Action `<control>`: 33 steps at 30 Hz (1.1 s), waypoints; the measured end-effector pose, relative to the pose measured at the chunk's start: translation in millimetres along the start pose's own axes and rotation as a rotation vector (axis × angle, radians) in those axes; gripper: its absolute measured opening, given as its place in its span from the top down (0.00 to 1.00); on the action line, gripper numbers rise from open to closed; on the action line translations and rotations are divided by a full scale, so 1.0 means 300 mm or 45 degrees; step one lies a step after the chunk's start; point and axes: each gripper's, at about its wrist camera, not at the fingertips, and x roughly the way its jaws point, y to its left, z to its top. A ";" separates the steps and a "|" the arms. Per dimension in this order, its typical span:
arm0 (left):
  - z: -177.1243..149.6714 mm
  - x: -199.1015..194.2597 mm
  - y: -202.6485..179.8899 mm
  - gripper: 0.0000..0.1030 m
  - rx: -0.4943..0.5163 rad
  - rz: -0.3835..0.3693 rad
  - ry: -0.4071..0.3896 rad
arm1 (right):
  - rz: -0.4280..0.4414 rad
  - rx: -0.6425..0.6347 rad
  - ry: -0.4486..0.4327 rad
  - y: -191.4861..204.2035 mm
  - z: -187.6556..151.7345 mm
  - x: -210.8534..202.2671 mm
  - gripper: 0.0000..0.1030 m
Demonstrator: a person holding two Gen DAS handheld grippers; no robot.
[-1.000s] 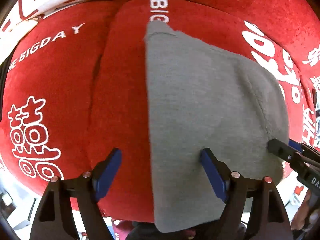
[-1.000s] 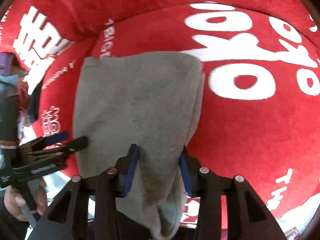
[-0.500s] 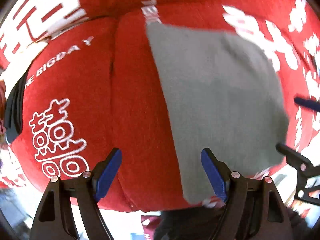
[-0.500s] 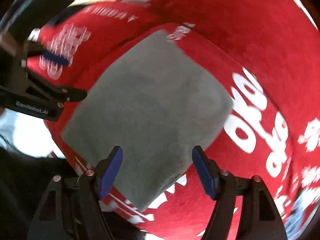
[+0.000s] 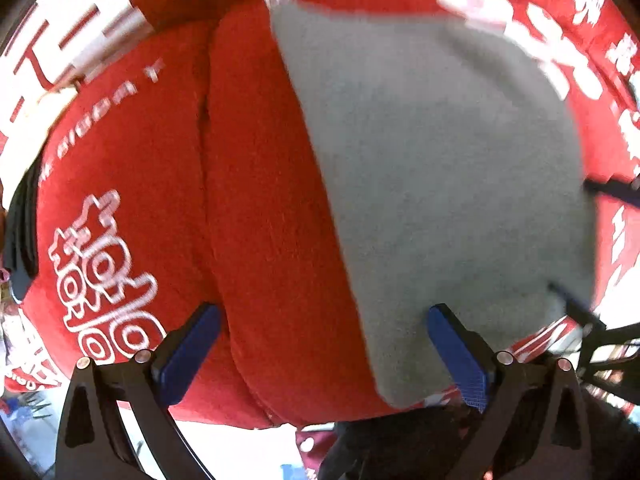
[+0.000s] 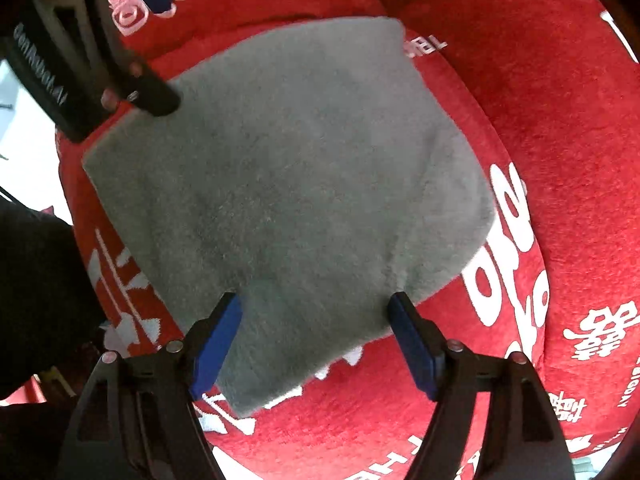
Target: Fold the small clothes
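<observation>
A grey cloth (image 5: 440,180) lies folded and flat on the red cover (image 5: 260,200) printed with white characters. My left gripper (image 5: 326,344) hovers over the cloth's left edge; its jaws are opening, the right pad above the cloth, the left above the cover, and nothing is gripped. In the right wrist view the same cloth (image 6: 300,184) fills the middle. My right gripper (image 6: 316,312) is above its near edge, jaws opening and holding nothing. The left gripper (image 6: 154,36) shows at the cloth's far-left corner, and the right gripper (image 5: 596,248) at the cloth's right side.
The red cover (image 6: 540,100) drapes over soft cushions with a seam (image 5: 204,160) left of the cloth. A person's dark sleeve (image 6: 36,280) sits at the lower left. Pale floor (image 5: 224,448) shows beyond the cover's near edge.
My right gripper let go of the bunched cloth edge, opened, rolled and moved along the cloth, which now lies flat. My left gripper's jaws widened.
</observation>
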 end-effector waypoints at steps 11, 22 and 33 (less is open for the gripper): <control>0.281 0.076 0.009 0.00 -0.129 0.103 0.052 | 0.210 0.417 -0.095 -0.287 0.110 0.056 0.23; 0.326 -0.076 0.012 0.00 -0.265 -0.113 -0.021 | 0.393 0.952 -0.160 -0.423 -0.099 -0.033 0.20; 0.522 -0.052 -0.381 0.00 0.045 -0.305 0.047 | 0.539 0.772 -0.270 -0.076 -0.249 -0.045 0.22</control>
